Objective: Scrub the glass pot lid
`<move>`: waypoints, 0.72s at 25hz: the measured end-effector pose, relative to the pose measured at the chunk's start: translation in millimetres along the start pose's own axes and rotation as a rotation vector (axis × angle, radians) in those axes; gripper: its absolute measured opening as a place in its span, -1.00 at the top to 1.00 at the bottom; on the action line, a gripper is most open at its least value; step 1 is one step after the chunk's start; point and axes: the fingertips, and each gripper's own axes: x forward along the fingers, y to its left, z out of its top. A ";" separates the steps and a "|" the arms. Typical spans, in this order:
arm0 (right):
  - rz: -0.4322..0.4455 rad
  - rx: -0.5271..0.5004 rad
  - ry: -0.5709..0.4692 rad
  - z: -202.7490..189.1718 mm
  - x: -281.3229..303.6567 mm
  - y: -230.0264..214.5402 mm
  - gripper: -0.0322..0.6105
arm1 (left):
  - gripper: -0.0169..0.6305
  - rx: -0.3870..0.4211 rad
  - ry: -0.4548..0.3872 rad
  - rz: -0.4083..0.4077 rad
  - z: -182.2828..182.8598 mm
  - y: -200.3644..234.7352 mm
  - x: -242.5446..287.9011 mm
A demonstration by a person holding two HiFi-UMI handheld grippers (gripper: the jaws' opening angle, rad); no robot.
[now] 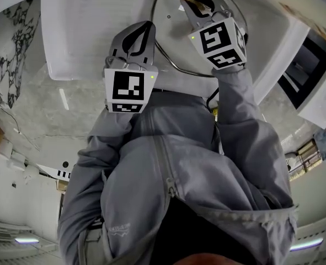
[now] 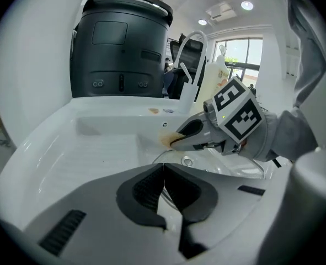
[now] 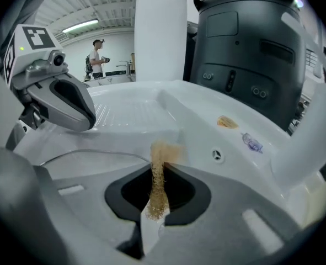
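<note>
Marble-patterned desk top [image 1: 16, 32] lies at the far left, and a white moulded sink [image 1: 85, 32] with a ribbed draining part is set in it. Behind the sink stands a big dark grey round machine [image 2: 121, 43], and a white arched tap [image 2: 191, 40] rises just beside it.

A person in a grey jacket [image 1: 179, 164] leans over the sink with one tool in each hand. On the left side, the left gripper [image 2: 163, 175] points down into the basin. Its fingers are closed together, pad against pad, and I see nothing between them. Their tips are just over the near edge of the lid, but I cannot tell if they touch it.

The round glass pot lid with a thin metal rim [image 1: 171, 37] lies flat in the basin, between the two tools, and its small knob [image 2: 187, 161] faces up.

To the right, the right gripper [image 3: 161, 170] also points down, over the far part of the lid. Its fingers are narrow and pinch a tan, rough scrubbing sponge [image 3: 164, 150]. The sponge stands on edge between the pads and its end sticks out past the tips. It is close over the lid, but contact with the glass I cannot confirm.

Farther right, on the sink ledge, there are a small brownish mark [image 3: 227, 122] and a pale sticker [image 3: 252, 142].
</note>
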 end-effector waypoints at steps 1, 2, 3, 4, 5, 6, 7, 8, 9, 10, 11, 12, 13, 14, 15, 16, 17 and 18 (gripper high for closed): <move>0.014 -0.019 0.015 -1.7 4.8 2.3 0.79 | 0.92 0.003 0.012 -0.002 -2.7 -0.1 1.7; 0.026 -0.037 0.030 -4.0 9.4 5.0 0.79 | 0.92 0.002 0.022 -0.006 -5.4 -0.9 3.3; 0.039 -0.055 0.045 -7.2 13.4 8.1 0.79 | 0.92 0.000 0.031 -0.011 -8.4 -2.3 5.0; 0.049 -0.073 0.060 -10.6 17.1 11.0 0.79 | 0.92 -0.001 0.041 -0.017 -11.5 -4.0 6.7; 0.056 -0.093 0.073 -13.4 20.6 13.2 0.79 | 0.92 0.001 0.052 -0.020 -14.4 -5.3 8.4; 0.060 -0.114 0.082 -15.1 24.1 14.5 0.79 | 0.92 0.005 0.062 -0.022 -16.7 -6.2 10.1; 0.060 -0.136 0.091 -16.1 27.5 15.0 0.79 | 0.92 0.012 0.073 -0.022 -18.3 -6.6 11.6; 0.060 -0.159 0.099 -16.8 30.6 15.2 0.79 | 0.92 0.020 0.083 -0.021 -19.5 -7.0 12.8; 0.060 -0.182 0.108 -17.6 33.4 15.4 0.79 | 0.92 0.029 0.095 -0.021 -20.7 -7.7 13.9; 0.061 -0.205 0.118 -18.7 35.9 15.5 0.79 | 0.92 0.036 0.107 -0.022 -22.0 -8.7 15.0; 0.063 -0.228 0.129 -20.1 38.1 15.8 0.79 | 0.92 0.044 0.120 -0.021 -23.4 -9.7 16.0; 0.067 -0.249 0.139 -21.7 40.2 16.3 0.79 | 0.92 0.052 0.136 -0.019 -25.2 -10.4 16.5; 0.073 -0.267 0.149 -23.3 42.3 17.2 0.79 | 0.92 0.062 0.152 -0.015 -27.1 -10.7 16.7; 0.080 -0.283 0.158 -24.4 44.6 18.3 0.79 | 0.92 0.071 0.168 -0.013 -28.9 -11.0 16.8; 0.087 -0.299 0.165 -25.1 46.9 19.8 0.79 | 0.93 0.080 0.182 -0.014 -30.5 -11.4 17.1; 0.095 -0.315 0.172 -25.4 49.1 21.6 0.79 | 0.92 0.089 0.195 -0.015 -31.9 -12.1 17.6; 0.104 -0.332 0.178 -25.7 51.1 24.0 0.79 | 0.93 0.099 0.206 -0.017 -33.1 -13.0 18.1; 0.115 -0.351 0.186 -26.1 52.8 27.1 0.79 | 0.93 0.108 0.216 -0.018 -34.0 -14.1 18.5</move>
